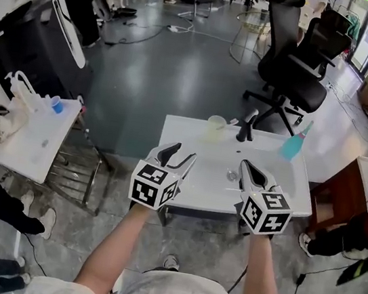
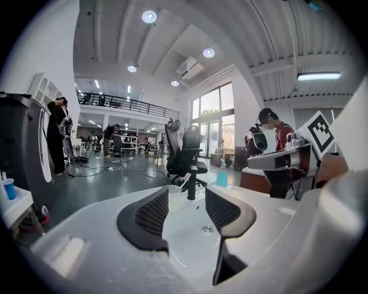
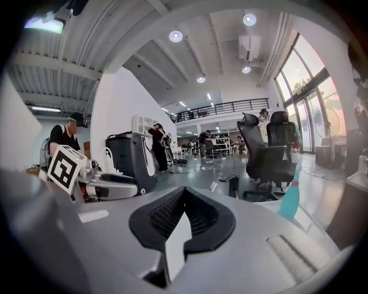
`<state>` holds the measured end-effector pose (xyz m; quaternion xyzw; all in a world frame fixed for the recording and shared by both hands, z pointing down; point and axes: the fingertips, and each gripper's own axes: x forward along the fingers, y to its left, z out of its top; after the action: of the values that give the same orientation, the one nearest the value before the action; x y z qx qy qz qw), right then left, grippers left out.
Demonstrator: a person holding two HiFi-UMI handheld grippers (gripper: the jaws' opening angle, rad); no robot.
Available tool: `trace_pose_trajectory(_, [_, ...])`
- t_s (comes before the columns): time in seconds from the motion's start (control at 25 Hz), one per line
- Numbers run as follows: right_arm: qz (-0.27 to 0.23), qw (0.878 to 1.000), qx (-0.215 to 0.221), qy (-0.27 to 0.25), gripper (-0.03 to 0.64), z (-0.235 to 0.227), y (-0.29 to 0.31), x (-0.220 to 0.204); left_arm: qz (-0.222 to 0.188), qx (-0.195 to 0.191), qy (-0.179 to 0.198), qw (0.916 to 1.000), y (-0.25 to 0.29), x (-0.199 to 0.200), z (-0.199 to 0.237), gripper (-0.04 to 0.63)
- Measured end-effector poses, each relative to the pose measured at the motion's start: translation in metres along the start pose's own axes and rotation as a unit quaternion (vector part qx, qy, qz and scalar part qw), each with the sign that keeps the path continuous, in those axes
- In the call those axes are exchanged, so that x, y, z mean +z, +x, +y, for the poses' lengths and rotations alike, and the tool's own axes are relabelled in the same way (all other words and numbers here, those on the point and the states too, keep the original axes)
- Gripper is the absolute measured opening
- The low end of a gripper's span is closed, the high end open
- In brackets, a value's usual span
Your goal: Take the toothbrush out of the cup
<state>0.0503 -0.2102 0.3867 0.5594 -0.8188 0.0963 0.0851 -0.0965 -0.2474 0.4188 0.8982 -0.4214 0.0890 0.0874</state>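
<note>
1. Head view: the white table (image 1: 188, 186) stands mid-scene, with a sink drain (image 1: 232, 176) in its right half. The cup (image 1: 215, 128), pale and translucent, stands at the table's far edge. The toothbrush (image 1: 231, 122) is in it and leans out to the right, toward the black faucet (image 1: 245, 126) just beside it. A blue bottle (image 1: 294, 143) stands at the far right corner, well apart from the cup.
2. Head view, tools: the left hand-held gripper (image 1: 183, 152) is over the near left part of the table, pointing toward the far edge. The right hand-held gripper (image 1: 245, 165) is over the near right part, beside the drain. Both are well short of the cup.
3. Left gripper view: the left hand-held gripper (image 2: 185, 202) has its jaws standing wide apart with nothing between the pads, only the bare table (image 2: 183, 228) and the drain (image 2: 207, 230) showing through the gap. The cup (image 2: 175, 189) and toothbrush (image 2: 184, 178) are far ahead in line with the gap, and the faucet (image 2: 191, 187) is just to their right.
4. Right gripper view: the right hand-held gripper (image 3: 185, 193) has its jaw tips brought together and holds nothing. The faucet (image 3: 234, 186) and the blue bottle (image 3: 290, 201) lie beyond to the right. The cup cannot be made out here.
</note>
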Motion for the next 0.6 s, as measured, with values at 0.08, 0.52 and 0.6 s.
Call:
trace_pose_trajectory(0.08, [0.000,1.000,-0.006,-0.001,0.003,-0.003,0.005,0.001,0.000,-0.007,0.003,1.0000,0.007,0.001,0.004,0.206])
trace_pose_trajectory(0.52, [-0.003,1.000,-0.021,0.003,0.003,-0.018,0.031,0.004,0.003,-0.030,0.017,0.9994,0.040,0.007,0.018,0.206])
trace_pose_trajectory(0.6, [-0.004,1.000,-0.022,0.004,0.003,-0.024,0.036,0.005,0.006,-0.034,0.020,0.9992,0.048,0.007,0.019,0.206])
